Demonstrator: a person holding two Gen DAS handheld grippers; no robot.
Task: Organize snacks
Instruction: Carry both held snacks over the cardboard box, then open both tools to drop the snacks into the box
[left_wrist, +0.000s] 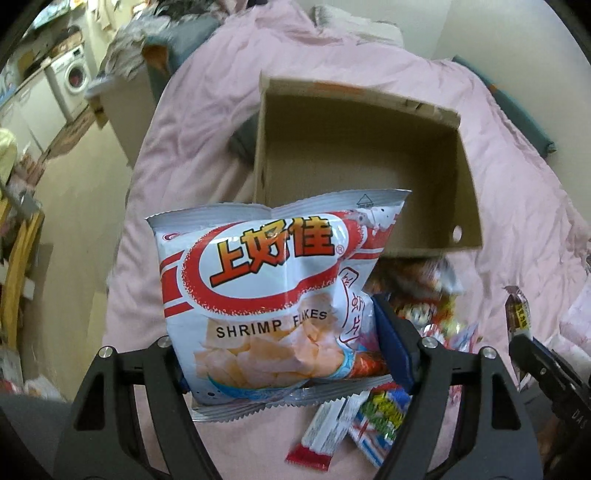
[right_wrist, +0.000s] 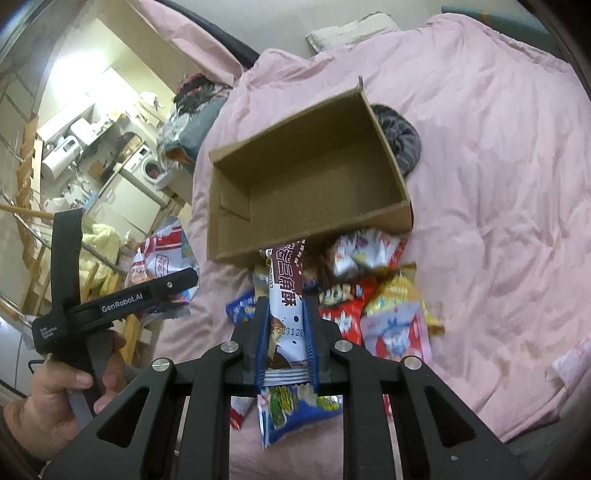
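Observation:
My left gripper (left_wrist: 280, 332) is shut on a white and red shrimp flakes bag (left_wrist: 269, 288), held above the pink bed cover in front of the open cardboard box (left_wrist: 369, 110). My right gripper (right_wrist: 286, 314) is shut on a narrow brown and white wafer packet (right_wrist: 286, 295), held above the snack pile (right_wrist: 369, 295) just before the box (right_wrist: 306, 236), which is empty inside. The left gripper and its bag also show at the left of the right wrist view (right_wrist: 162, 273). The right gripper's tip with its packet (left_wrist: 517, 314) shows at the right of the left wrist view.
Several loose snack packets lie on the pink duvet (right_wrist: 498, 184) between the box and me (left_wrist: 417, 306). A grey knitted item (right_wrist: 400, 140) lies behind the box. Off the bed's left edge are the floor, a washing machine (left_wrist: 75, 77) and wooden rails.

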